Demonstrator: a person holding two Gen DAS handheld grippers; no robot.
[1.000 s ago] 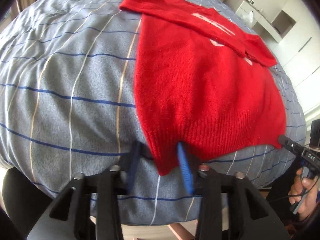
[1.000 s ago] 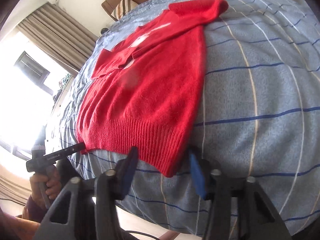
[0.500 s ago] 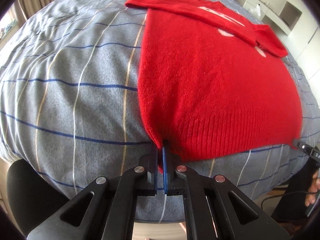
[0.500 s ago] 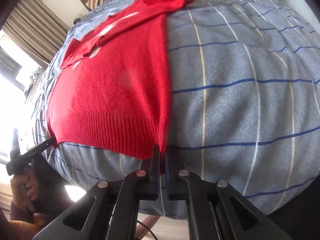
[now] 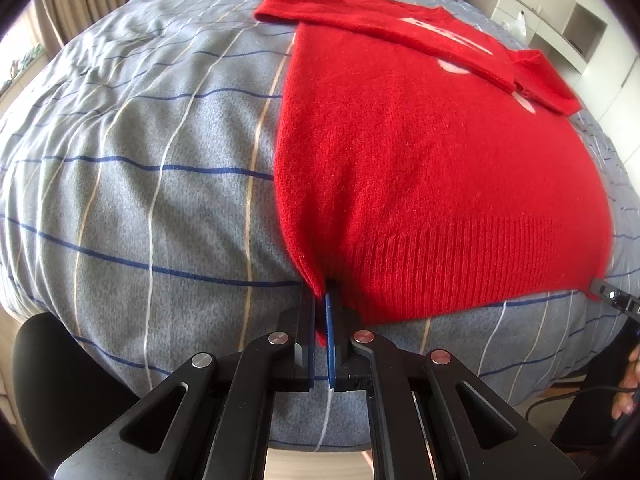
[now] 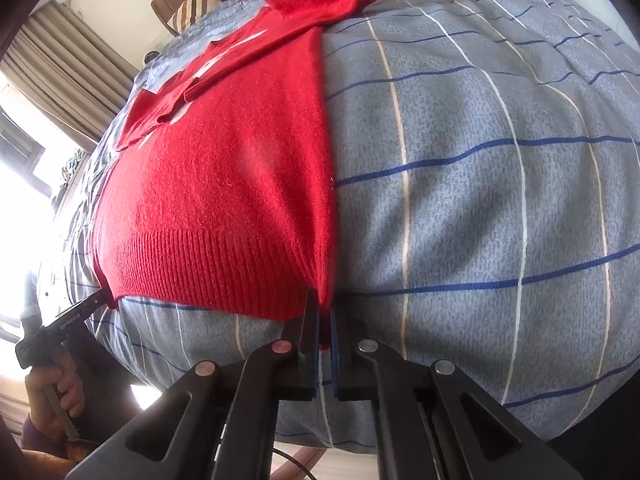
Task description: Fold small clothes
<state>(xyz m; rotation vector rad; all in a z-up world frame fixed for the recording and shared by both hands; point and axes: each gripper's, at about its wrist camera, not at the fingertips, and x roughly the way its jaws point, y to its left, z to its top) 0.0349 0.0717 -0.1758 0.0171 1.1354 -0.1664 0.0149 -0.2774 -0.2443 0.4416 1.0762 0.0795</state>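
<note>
A red knit sweater (image 5: 420, 168) lies flat on the bed, sleeves folded across its chest, ribbed hem towards me. My left gripper (image 5: 320, 304) is shut on the hem's left corner, red cloth pinched between its blue pads. In the right wrist view the same red sweater (image 6: 224, 184) fills the left half, and my right gripper (image 6: 323, 310) is shut on the hem's right corner. Each view also shows the other gripper's tip at the far hem corner: the right gripper (image 5: 612, 294) and the left gripper (image 6: 94, 304).
The bed is covered by a grey-blue blanket (image 5: 132, 168) with blue and white stripes, sloping off towards me. A hand (image 6: 56, 384) grips the left tool's handle. Curtains and a bright window (image 6: 36, 152) stand to the left, white cabinets (image 5: 560, 28) to the right, a striped pillow (image 6: 192, 4) at the headboard.
Both grippers, open around the hem corners a second ago, have shut on them. Both have tilted down a little, and the right one has edged closer to the bed.
</note>
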